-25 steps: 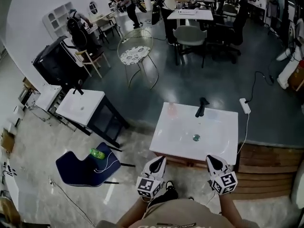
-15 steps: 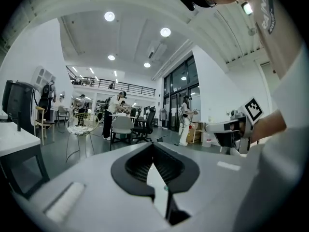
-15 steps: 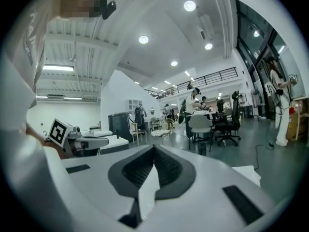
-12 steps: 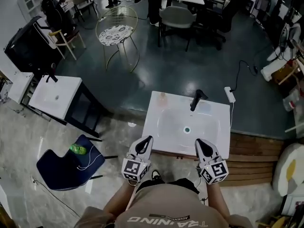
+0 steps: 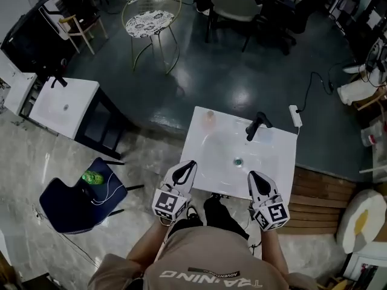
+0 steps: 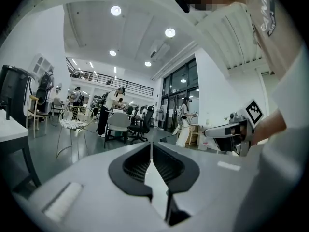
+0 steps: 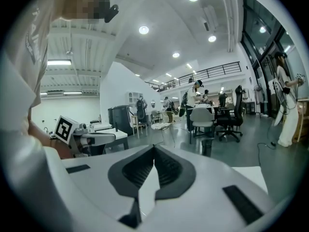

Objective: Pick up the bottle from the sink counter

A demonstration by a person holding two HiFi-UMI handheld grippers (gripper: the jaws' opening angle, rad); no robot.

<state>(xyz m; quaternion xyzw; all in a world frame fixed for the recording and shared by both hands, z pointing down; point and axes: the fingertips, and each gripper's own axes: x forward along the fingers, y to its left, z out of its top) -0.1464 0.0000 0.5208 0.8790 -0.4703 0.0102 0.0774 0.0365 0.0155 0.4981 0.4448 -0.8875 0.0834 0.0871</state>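
Sink counter (image 5: pixel 281 162): bottle (image 5: pixel 209 119) and faucet (image 5: pixel 256 126) at back, left gripper (image 5: pixel 190 163), right gripper (image 5: pixel 253 175) before it, fingers (image 6: pixel 133 166) together.

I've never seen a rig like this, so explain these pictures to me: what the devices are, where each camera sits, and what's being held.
No robot here: a person holds a two-jaw tool in each hand. The top-down picture comes from a camera on the person's head; the left tool and right tool hover at the near edge of a white sink counter. The other two pictures come from cameras riding on each tool, looking out along its jaws into the room. On the counter stand a black faucet and, at the far left corner, a small pale bottle. Both tools' jaws are shut and hold nothing; the bottle is untouched.
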